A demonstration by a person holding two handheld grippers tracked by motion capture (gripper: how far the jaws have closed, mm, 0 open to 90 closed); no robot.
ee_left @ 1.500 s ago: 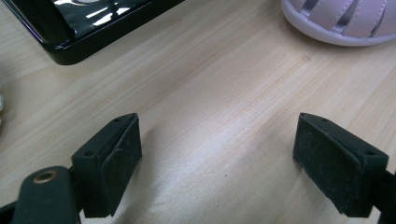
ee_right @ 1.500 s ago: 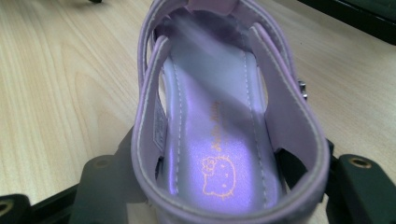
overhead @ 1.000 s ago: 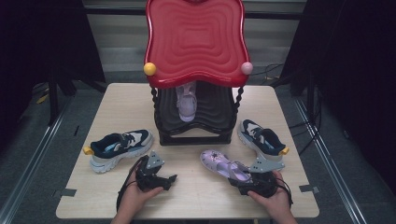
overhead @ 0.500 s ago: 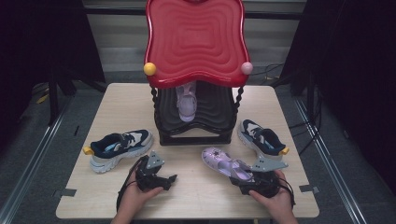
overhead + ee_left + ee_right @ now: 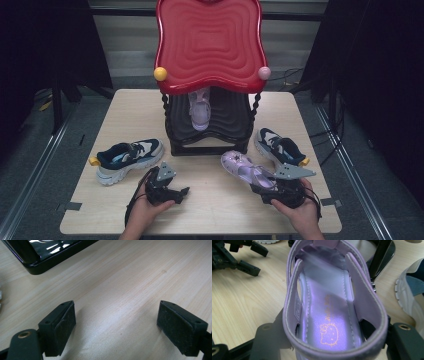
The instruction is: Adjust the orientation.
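Nearest the person, the right gripper (image 5: 272, 187) has its fingers closed on the heel of a lilac sandal (image 5: 245, 169), which lies on the tabletop (image 5: 210, 200) toe toward the rack (image 5: 210, 130). It looks light, with a soft, bendy heel strap that could slip; a grip low at the heel cup seems firmer. The left gripper (image 5: 182, 191) rests empty, fingers wide apart. Farther off, a matching sandal (image 5: 200, 111) sits half hidden under the rack's red top; the right fingers' pads are covered by the strap.
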